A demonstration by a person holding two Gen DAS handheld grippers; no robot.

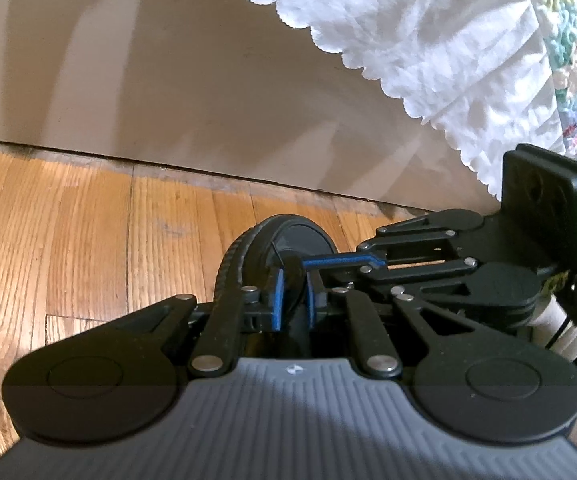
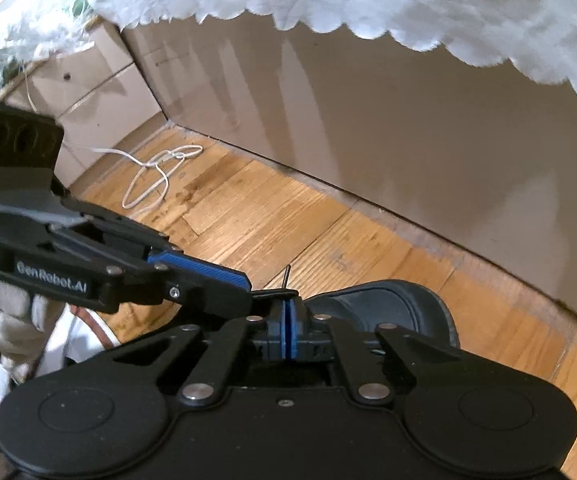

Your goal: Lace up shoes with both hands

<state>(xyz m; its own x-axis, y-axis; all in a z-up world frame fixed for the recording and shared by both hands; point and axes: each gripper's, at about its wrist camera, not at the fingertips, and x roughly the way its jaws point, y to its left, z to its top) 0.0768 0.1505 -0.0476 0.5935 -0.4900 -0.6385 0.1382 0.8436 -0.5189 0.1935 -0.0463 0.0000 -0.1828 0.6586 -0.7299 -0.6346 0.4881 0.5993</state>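
Note:
A black shoe (image 1: 300, 236) lies on the wooden floor just past both grippers; in the right wrist view the shoe (image 2: 388, 304) shows its dark sole. My right gripper (image 2: 288, 307) is shut, blue pads together, with a thin black lace (image 2: 272, 292) crossing its tips and the lace end (image 2: 286, 274) sticking up. My left gripper (image 2: 248, 298) comes in from the left and meets that lace. In its own view the left gripper (image 1: 294, 300) has its pads a little apart, with something dark between them. The right gripper (image 1: 308, 266) reaches in from the right.
A white scalloped cloth (image 1: 428, 40) hangs over a beige panel (image 1: 168, 80) that meets the wooden floor (image 1: 88, 240). A white cord (image 2: 156, 176) lies on the floor near cardboard boxes (image 2: 100, 92). A gloved hand (image 2: 8, 320) holds the left gripper.

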